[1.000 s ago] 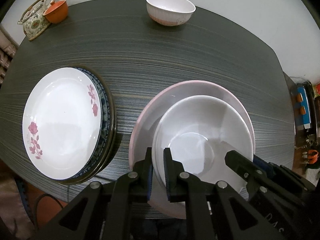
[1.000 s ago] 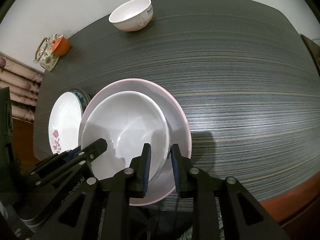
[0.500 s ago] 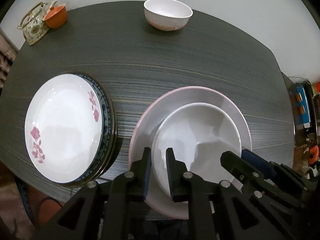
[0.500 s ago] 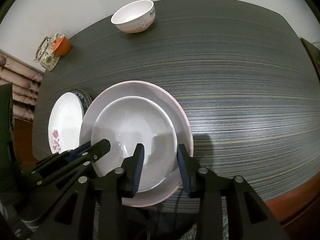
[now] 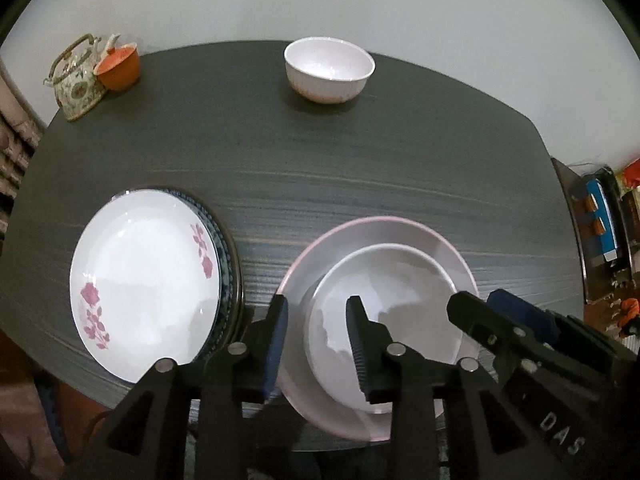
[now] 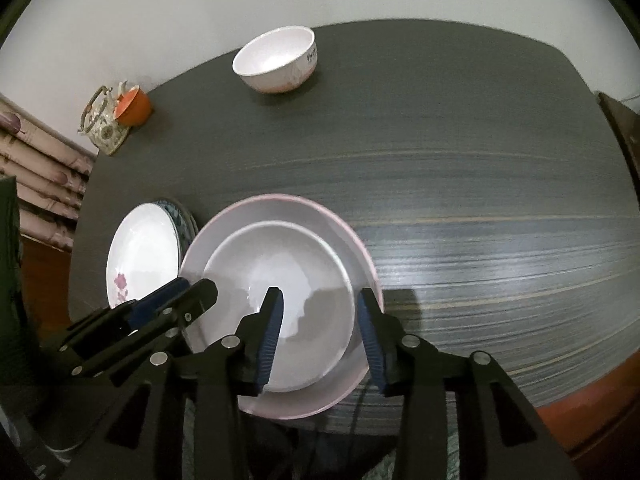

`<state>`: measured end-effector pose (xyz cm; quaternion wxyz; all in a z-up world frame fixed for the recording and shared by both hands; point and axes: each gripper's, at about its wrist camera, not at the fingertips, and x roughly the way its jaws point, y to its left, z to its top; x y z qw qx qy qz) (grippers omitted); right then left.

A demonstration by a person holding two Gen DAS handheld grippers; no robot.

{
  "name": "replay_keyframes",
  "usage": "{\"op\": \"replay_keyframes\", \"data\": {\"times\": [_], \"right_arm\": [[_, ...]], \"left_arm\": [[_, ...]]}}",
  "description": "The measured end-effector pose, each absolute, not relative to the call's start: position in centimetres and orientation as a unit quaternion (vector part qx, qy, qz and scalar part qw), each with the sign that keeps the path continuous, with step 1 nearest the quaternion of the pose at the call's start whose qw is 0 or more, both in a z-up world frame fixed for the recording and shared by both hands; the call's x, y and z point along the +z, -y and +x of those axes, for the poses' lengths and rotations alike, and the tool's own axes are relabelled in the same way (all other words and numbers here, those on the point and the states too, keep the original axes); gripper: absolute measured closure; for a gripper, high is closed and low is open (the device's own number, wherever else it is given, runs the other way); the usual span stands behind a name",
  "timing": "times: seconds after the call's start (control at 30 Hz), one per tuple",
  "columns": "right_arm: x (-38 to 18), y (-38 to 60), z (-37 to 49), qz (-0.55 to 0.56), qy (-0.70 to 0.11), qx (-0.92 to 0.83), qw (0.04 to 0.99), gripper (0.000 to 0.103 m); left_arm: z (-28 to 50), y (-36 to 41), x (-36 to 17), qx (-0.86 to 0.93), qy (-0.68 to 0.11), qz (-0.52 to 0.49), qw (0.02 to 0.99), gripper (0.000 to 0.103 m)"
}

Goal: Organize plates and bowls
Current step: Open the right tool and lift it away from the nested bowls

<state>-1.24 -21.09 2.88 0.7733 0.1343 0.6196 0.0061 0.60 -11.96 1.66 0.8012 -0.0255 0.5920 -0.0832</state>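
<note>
Both grippers, earlier clamped on the white bowl's point(image 5: 394, 312) rim, have just been opening; left gripper point(image 5: 318, 308) and right gripper point(image 6: 320, 300) now straddle it, pads clear; left gripper risen.

Left tool point(image 5: 318, 312): points steeply down, jaws parted, having just been opening. The white bowl's point(image 5: 400, 288) near-left rim sits in the gap, pads clear of it, no grip. Blue pad faces show on both fingers point(image 5: 276, 336).

Right tool point(image 6: 320, 308): also points steeply down, jaws parted, just been opening. The same bowl's near-right rim lies between the fingers point(image 6: 370, 332), untouched by the pads.

Each tool shows in the other's view: the right one enters at the lower right of the left view, the left one at the lower left of the right view. Both hang side by side, apart, over the bowl.
</note>
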Motion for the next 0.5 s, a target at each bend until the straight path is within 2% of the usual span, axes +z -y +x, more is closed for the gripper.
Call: {"op": "replay_keyframes", "data": {"times": [0.5], "right_arm": [[5.0,22.8,1.5,0.140,-0.582,0.021,0.801,0.064]], "left_arm": [[4.0,10.8,3.4,-0.045,-0.551,-0.001,0.833,0.069]]}}
